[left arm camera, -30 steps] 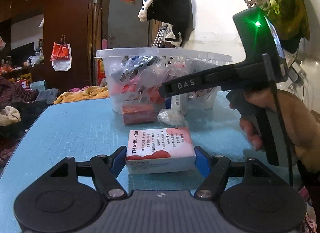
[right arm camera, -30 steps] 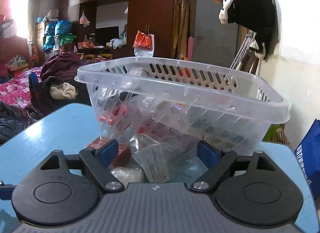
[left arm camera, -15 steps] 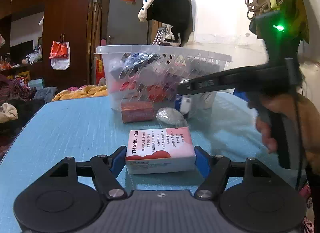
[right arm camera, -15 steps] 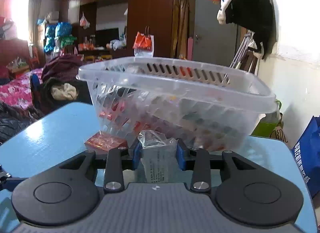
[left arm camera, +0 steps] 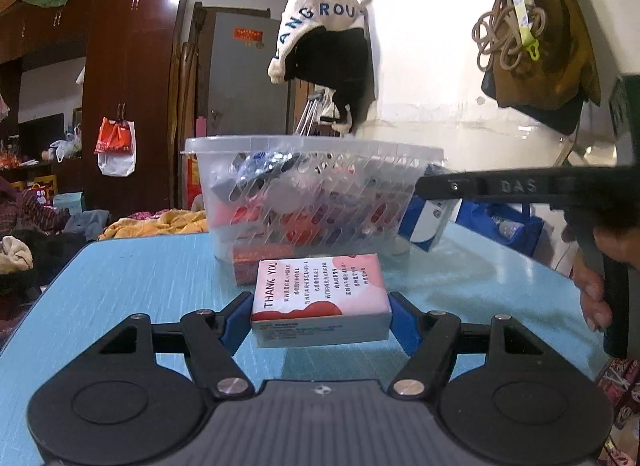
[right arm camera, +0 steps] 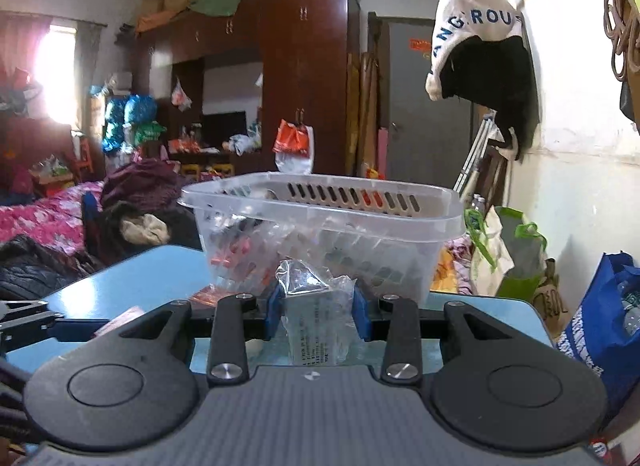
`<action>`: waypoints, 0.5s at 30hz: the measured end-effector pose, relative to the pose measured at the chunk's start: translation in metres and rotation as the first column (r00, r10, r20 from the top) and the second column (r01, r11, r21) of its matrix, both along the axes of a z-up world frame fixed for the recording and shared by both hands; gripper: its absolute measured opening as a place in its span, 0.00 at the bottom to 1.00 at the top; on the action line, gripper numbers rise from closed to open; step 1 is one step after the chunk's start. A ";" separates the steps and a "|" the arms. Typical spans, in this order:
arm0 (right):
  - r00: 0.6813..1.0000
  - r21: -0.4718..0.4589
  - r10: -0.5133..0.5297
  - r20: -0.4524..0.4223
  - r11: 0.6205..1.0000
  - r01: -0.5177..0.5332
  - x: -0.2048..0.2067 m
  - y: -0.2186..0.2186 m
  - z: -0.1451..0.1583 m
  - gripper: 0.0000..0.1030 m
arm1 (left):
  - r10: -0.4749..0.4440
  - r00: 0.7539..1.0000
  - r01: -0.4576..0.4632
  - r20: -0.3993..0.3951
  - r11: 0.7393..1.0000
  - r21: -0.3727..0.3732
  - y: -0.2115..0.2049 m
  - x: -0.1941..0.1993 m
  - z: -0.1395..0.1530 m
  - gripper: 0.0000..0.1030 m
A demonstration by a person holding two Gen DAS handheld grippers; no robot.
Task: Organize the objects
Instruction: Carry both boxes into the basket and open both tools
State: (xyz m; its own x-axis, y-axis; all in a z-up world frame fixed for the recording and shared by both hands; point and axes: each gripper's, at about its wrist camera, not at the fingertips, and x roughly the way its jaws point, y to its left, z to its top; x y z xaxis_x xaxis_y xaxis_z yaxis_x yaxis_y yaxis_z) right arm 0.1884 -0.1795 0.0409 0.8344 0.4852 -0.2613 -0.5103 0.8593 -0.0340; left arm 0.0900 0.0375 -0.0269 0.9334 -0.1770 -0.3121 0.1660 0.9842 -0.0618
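Raised since the earlier frame: right tool (right arm camera: 316,312), now carrying its clear plastic packet (right arm camera: 316,318) clear of the blue bench (left arm camera: 120,278). Left tool (left arm camera: 320,316): unchanged, pressed against both ends of the pink "THANK YOU" box (left arm camera: 320,296), which sits low over the bench. Red packet (left arm camera: 244,266): behind the box, at the basket's foot. Clear slotted basket (left arm camera: 316,189): mid-bench, filled with mixed items. Blue-and-white box (left arm camera: 424,221): beside the basket's right end.

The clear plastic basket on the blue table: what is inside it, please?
Through the slotted walls of the basket, red, dark and blue packaged items show, piled together. Which items exactly cannot be told; the walls blur them, and the bottom is covered by the pile.
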 end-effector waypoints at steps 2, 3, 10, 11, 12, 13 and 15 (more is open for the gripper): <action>1.000 0.010 0.009 0.017 1.000 -0.009 -0.005 -0.001 0.001 0.38 | -0.004 1.000 0.004 0.030 1.000 -0.018 0.004 -0.003 0.004 0.72; 0.999 0.018 0.015 0.031 1.000 -0.016 -0.009 -0.002 0.003 0.38 | -0.005 0.999 0.006 0.050 1.000 -0.026 0.005 -0.005 0.007 0.72; 0.953 0.152 -0.013 0.302 0.988 -0.035 -0.025 -0.008 0.047 0.39 | -0.041 0.979 0.058 0.201 0.995 -0.081 0.018 0.012 0.076 0.72; 0.945 0.150 -0.021 0.326 0.988 -0.030 -0.022 -0.005 0.054 0.39 | -0.050 0.976 0.068 0.210 0.995 -0.078 0.017 0.020 0.089 0.72; 0.936 0.141 -0.034 0.350 0.990 -0.017 -0.015 0.000 0.063 0.38 | -0.051 0.976 0.066 0.214 0.996 -0.064 0.014 0.031 0.102 0.72; 0.929 0.131 -0.048 0.368 0.991 -0.001 -0.007 0.005 0.070 0.38 | -0.045 0.977 0.057 0.211 0.997 -0.055 0.011 0.045 0.115 0.72; 0.922 0.110 -0.068 0.381 0.994 0.027 0.017 0.016 0.084 0.38 | -0.039 0.984 0.051 0.176 0.996 -0.067 0.008 0.077 0.136 0.72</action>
State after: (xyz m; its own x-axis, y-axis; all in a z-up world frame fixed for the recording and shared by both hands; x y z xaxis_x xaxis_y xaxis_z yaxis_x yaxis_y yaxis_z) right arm 0.2052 -0.1637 0.1246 0.8835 0.4495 0.1321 -0.4339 0.8914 -0.1310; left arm 0.1665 0.0458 0.1088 0.9630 -0.2358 -0.1304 0.2243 0.9697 -0.0970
